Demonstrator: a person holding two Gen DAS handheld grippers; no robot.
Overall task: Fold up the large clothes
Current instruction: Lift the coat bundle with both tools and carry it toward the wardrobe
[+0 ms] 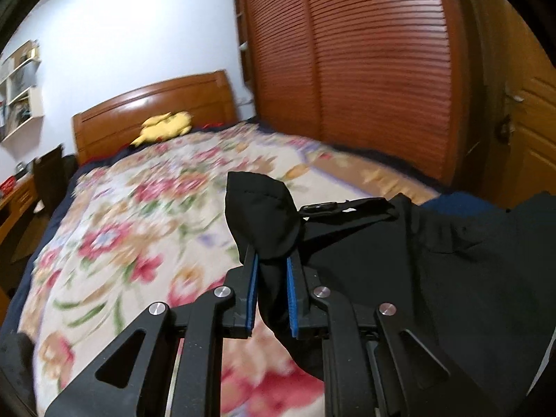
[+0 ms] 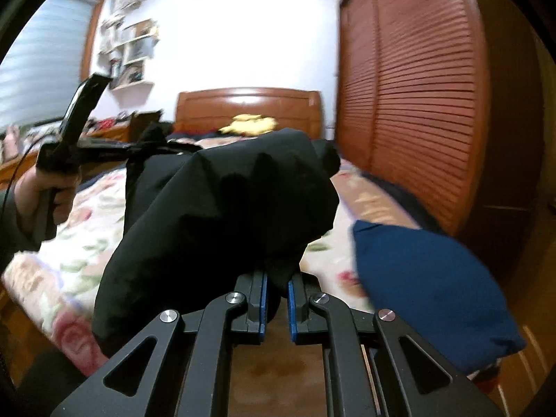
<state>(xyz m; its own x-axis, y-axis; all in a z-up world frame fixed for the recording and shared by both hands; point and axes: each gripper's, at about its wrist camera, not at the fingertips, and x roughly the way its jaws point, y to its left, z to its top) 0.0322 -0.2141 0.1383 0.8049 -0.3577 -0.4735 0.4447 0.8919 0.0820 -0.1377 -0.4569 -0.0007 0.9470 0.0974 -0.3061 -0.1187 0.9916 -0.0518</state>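
A large black garment (image 1: 399, 264) hangs in the air above the bed, held by both grippers. My left gripper (image 1: 272, 260) is shut on a bunched corner of it, which sticks up past the blue pads (image 1: 291, 299). My right gripper (image 2: 277, 279) is shut on another bunched part of the black garment (image 2: 226, 208), which drapes down to the left. In the right wrist view the left gripper (image 2: 139, 147) shows at the far left, held by a hand, with the cloth stretched from it.
The bed (image 1: 139, 215) has a floral cover, a wooden headboard (image 1: 156, 104) and a yellow plush toy (image 1: 165, 127). A dark blue cloth (image 2: 427, 288) lies at the bed's right corner. Louvered wardrobe doors (image 1: 365, 69) stand at the right, a desk (image 1: 14, 201) at the left.
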